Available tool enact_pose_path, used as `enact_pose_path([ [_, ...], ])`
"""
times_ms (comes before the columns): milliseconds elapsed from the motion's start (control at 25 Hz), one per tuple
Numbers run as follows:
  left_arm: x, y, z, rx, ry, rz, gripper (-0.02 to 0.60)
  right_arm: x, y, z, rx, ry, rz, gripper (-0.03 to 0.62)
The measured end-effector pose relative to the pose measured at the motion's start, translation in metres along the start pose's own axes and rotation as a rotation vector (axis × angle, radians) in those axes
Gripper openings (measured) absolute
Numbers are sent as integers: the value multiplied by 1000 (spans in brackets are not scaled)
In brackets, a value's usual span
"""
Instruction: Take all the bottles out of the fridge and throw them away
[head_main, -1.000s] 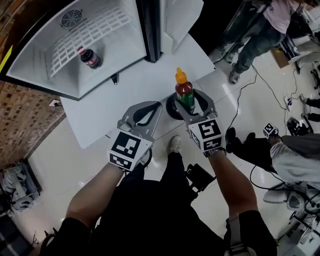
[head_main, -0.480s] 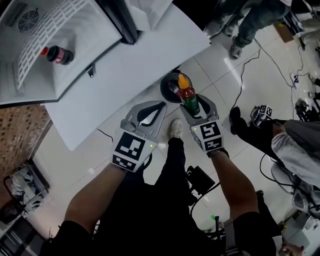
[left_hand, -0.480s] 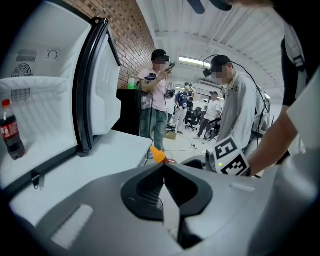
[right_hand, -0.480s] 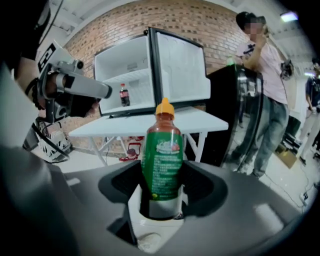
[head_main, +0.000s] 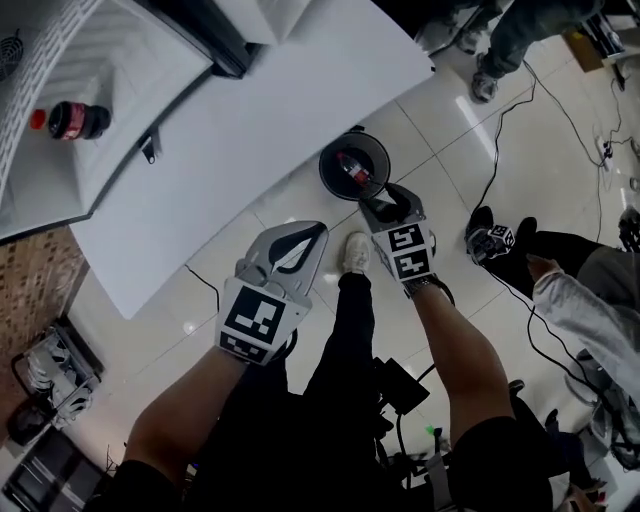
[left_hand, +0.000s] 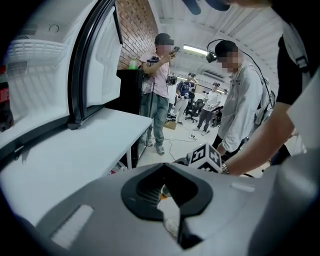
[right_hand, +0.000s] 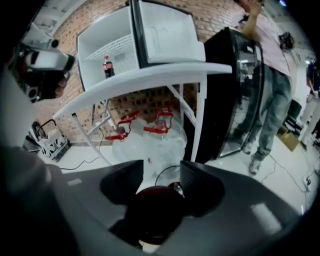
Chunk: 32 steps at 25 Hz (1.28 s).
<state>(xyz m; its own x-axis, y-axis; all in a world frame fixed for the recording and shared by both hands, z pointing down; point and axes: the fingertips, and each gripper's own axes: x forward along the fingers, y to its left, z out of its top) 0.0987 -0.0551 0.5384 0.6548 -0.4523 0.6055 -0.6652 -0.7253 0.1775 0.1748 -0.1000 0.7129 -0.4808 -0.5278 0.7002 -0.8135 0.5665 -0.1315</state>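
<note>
A dark cola bottle (head_main: 68, 120) with a red cap lies in the open white fridge (head_main: 130, 70); it also shows in the right gripper view as the cola bottle (right_hand: 106, 66). My right gripper (head_main: 385, 200) is tipped down at the black bin (head_main: 323, 165) on the floor. A dark red bottle (right_hand: 155, 212) sits between its closing jaws, end-on to the camera, with its orange cap hidden from the head view. Something red lies inside the bin. My left gripper (head_main: 305, 235) hangs beside it, shut on nothing, its tips (left_hand: 165, 167) meeting.
The white table (head_main: 250, 110) carrying the fridge overhangs the bin. My shoe (head_main: 350, 255) is just behind the bin. Cables (head_main: 545, 90) run over the tiled floor; people stand at right (head_main: 590, 300) and far back (left_hand: 157, 95). A black cabinet (right_hand: 232, 90) stands beside the table.
My right gripper has dropped and tipped forward over the bin, so the bottle's orange cap is out of sight. The head view has swung right, pushing the fridge leftward. The left gripper stays shut.
</note>
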Motion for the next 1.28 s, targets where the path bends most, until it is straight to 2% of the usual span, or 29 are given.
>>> enact_pose_path([
  [200, 7, 9, -35, -39, 53, 9, 3, 65, -11, -51, 14, 123, 7, 225],
  [400, 13, 15, -73, -94, 104, 16, 3, 110, -24, -44, -2, 110, -4, 225],
  [600, 18, 19, -95, -127, 124, 20, 3, 151, -34, -43, -51, 129, -14, 227],
  [920, 16, 39, -114, -165, 131, 71, 3, 190, -37, -46, -70, 139, -37, 235],
  [1280, 14, 45, -104, -171, 103, 74, 3, 181, -32, -37, -68, 127, -32, 235],
])
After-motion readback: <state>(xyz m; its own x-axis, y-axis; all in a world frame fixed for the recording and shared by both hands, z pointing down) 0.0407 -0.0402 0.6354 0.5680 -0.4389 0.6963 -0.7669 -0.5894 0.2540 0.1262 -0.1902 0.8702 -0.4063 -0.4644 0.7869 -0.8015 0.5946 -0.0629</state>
